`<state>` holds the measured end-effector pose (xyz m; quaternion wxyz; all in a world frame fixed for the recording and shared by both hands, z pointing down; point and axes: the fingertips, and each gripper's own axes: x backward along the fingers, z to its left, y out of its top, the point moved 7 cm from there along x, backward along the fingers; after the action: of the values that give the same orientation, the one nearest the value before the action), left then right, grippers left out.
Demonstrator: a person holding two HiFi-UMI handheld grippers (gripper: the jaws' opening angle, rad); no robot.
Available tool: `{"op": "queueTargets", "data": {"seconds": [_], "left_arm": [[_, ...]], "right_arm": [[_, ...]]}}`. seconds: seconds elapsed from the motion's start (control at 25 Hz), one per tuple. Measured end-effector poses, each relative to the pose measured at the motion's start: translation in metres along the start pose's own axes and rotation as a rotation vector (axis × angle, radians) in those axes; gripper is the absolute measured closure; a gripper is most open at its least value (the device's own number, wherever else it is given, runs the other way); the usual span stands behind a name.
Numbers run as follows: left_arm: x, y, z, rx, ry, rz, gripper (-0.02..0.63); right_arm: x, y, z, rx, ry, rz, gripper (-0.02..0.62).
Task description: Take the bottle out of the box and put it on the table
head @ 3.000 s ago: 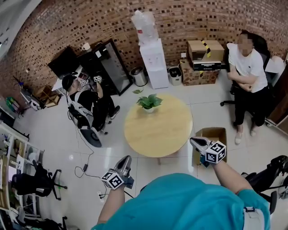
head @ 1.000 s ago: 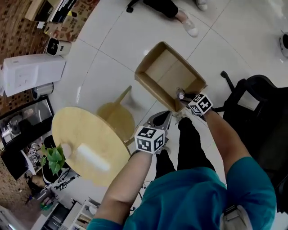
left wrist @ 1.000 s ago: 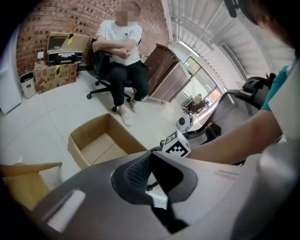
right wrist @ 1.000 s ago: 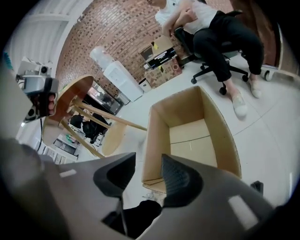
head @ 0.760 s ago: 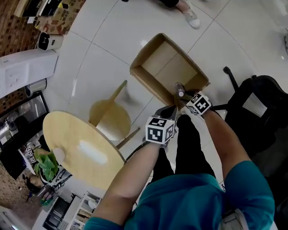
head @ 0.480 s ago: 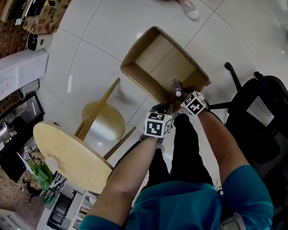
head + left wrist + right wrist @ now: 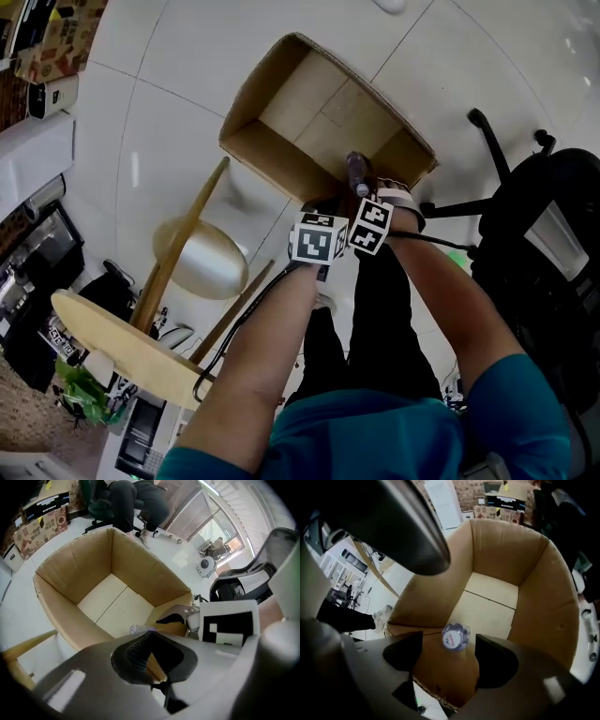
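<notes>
An open brown cardboard box [image 7: 281, 94] stands on the white floor. A clear bottle [image 7: 357, 173] with a purple cap stands upright inside it, at the near wall. My right gripper [image 7: 362, 194] hangs just above that bottle and points steeply down. In the right gripper view the cap [image 7: 455, 637] shows between the wide-apart jaws of the right gripper [image 7: 450, 658]. The jaws are opening and the pads do not touch the bottle. My left gripper [image 7: 324, 212] hovers beside the right one over the box's near edge. The left gripper [image 7: 150, 637] has its tips together with nothing held.
A round wooden table [image 7: 112, 339] shows edge-on at lower left, its slanted legs [image 7: 178, 246] reaching toward the box. A black office chair [image 7: 539, 225] stands close on the right. Printed cartons [image 7: 52, 37] sit at upper left. A seated person's legs [image 7: 126, 498] are beyond the box.
Both grippers have come down and drawn together at the box's near wall. The bottle now sits right under the right gripper. The table has slid toward the lower left of the view.
</notes>
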<state>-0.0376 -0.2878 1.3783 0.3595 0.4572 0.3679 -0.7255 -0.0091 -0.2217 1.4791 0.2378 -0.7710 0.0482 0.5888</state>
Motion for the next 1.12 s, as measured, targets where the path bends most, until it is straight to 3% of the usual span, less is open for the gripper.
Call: {"op": "queueTargets", "data": {"seconds": [0.16,0.36,0.44,0.6,0.76,0.92,1.12], "left_arm": [[-0.005,0.001,0.009,-0.001,-0.003,0.002,0.606],[-0.007,-0.001,0.02,0.017,0.005,0.0,0.606],[-0.006,-0.003,0.026,0.015,0.018,0.006,0.606],[-0.006,-0.007,0.032,0.024,0.034,0.002,0.606],[-0.003,-0.009,0.038,0.041,0.053,-0.004,0.606],[0.0,-0.004,0.041,0.037,0.057,-0.016,0.606],[0.013,0.004,0.039,0.061,0.067,-0.04,0.606]], "right_arm": [[-0.012,0.005,-0.001,0.057,-0.024,0.029,0.236],[-0.03,0.007,0.004,0.215,-0.013,0.175,0.236],[-0.051,0.003,0.003,0.228,-0.044,0.193,0.241],[-0.038,0.005,-0.002,0.224,0.038,0.283,0.265],[-0.046,0.005,-0.003,0.226,0.06,0.332,0.319],[-0.048,0.007,-0.005,0.213,0.068,0.322,0.325],[-0.06,0.001,-0.012,0.201,-0.028,0.226,0.328]]}}
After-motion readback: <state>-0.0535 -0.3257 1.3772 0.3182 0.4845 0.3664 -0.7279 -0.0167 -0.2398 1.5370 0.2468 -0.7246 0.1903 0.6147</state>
